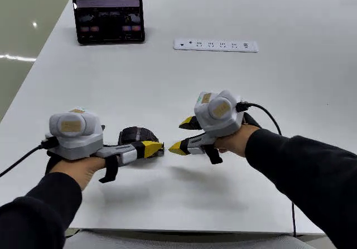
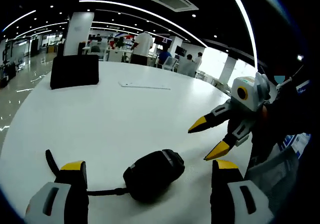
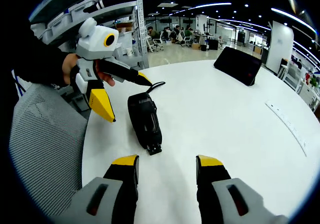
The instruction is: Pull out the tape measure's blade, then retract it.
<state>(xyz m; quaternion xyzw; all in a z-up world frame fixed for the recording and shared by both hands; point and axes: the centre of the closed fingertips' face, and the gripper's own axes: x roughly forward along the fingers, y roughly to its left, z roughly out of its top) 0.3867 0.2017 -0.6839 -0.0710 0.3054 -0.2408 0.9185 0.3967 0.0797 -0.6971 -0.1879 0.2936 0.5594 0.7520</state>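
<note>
currently the black tape measure (image 1: 138,135) lies on its side on the white table (image 1: 223,82), near the front edge and between the two hand-held grippers. the left gripper (image 2: 150,164) has its yellow-tipped jaws spread wide, one on either side of the tape measure. in the left gripper view the case sits in the gap between them, and neither tip looks to be touching it. a thin black strap (image 2: 102,190) runs from the case toward the left jaw. the right gripper (image 1: 182,135) is just beside the tape measure on the other side. its jaws are also parted and hold nothing, with the tips pointing at the case. in the right gripper view the case's mouth with the blade's end hook (image 3: 154,149) faces this gripper. farther back on the table a dark tablet (image 1: 109,19) stands propped up, and a white power strip (image 1: 216,45) lies flat to its right.
</note>
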